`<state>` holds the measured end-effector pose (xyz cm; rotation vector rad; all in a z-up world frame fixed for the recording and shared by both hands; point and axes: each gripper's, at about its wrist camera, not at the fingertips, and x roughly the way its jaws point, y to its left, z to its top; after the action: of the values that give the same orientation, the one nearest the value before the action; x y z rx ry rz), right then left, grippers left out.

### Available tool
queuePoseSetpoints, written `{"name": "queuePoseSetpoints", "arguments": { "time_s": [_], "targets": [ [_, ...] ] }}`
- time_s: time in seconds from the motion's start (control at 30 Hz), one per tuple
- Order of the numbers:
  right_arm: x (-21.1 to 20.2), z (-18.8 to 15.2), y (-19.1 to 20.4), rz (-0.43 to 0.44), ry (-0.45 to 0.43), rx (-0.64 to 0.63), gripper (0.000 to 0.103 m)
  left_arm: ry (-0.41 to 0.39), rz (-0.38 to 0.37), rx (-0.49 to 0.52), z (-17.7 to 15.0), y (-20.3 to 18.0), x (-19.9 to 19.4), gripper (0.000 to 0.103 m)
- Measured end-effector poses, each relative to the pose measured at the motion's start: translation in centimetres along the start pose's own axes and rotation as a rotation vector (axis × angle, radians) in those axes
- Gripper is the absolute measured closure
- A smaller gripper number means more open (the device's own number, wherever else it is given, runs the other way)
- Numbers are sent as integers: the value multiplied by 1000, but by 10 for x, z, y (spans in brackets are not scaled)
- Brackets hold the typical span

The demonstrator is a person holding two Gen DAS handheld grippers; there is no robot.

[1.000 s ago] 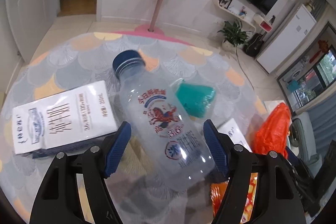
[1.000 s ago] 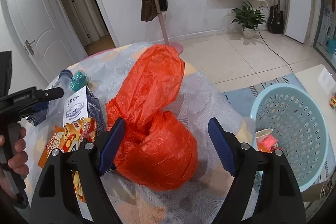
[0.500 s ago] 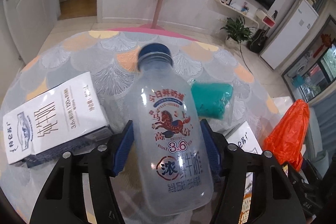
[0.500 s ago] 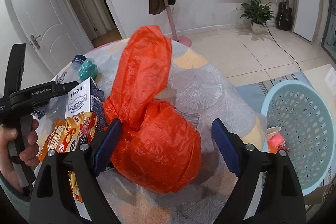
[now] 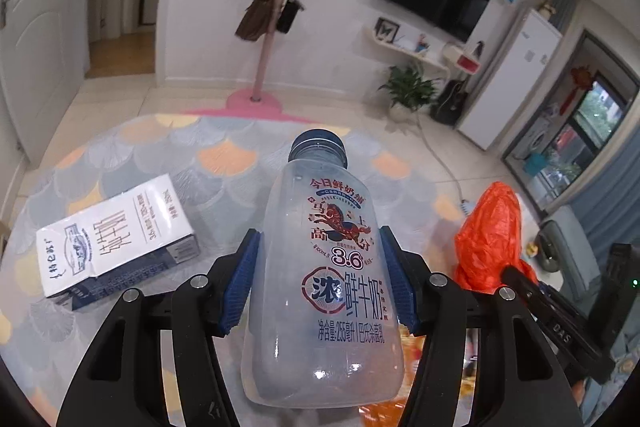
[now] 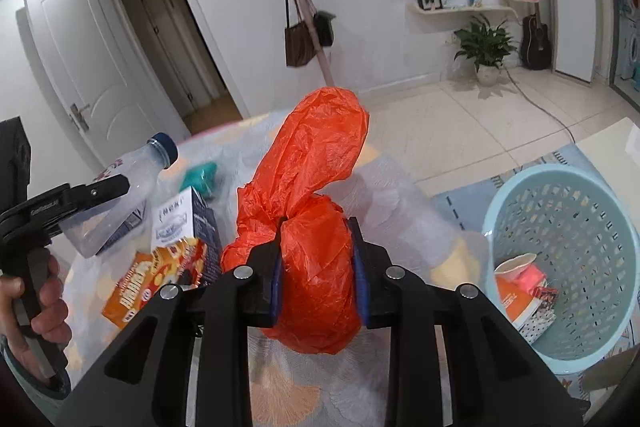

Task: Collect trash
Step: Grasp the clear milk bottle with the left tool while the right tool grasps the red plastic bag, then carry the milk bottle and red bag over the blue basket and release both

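My left gripper [image 5: 320, 279] is shut on a clear plastic milk bottle [image 5: 324, 267] with a blue cap and holds it tilted above the table; the bottle also shows in the right wrist view [image 6: 120, 195]. My right gripper [image 6: 316, 267] is shut on an orange plastic bag [image 6: 312, 211], squeezing its knotted lower bulge; the bag also shows in the left wrist view [image 5: 488, 231]. A light blue trash basket [image 6: 568, 255] stands on the floor to the right and holds several pieces of trash.
On the round patterned table [image 5: 132, 155] lie a white milk carton [image 5: 116, 239], a second carton [image 6: 184, 219], an orange snack packet [image 6: 156, 279] and a teal wad [image 6: 200, 175]. A coat stand [image 6: 312, 35] stands beyond the table.
My left gripper closed on the bottle and lifted it off the table. My right gripper closed on the orange bag, squeezing it narrow, and raised it.
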<state>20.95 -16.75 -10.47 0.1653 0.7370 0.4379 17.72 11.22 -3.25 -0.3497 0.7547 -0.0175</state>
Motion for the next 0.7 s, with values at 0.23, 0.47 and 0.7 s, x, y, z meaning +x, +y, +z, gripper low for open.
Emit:
{"name": "queuePoseSetpoints", "arguments": {
  "time_s": [0.23,0.47,0.7],
  "targets": [
    [-52,16,-13,-23,-125,21,79,-91,-85,69,11,-49,-32,46],
    [-109,24,-52,-137,-233,56,79,-115,-219,163,11,-133,-37,46],
    [-129,22,-115,-291,-241,144,79,-36,-311,239,-6,-219,7,46]
  ]
}}
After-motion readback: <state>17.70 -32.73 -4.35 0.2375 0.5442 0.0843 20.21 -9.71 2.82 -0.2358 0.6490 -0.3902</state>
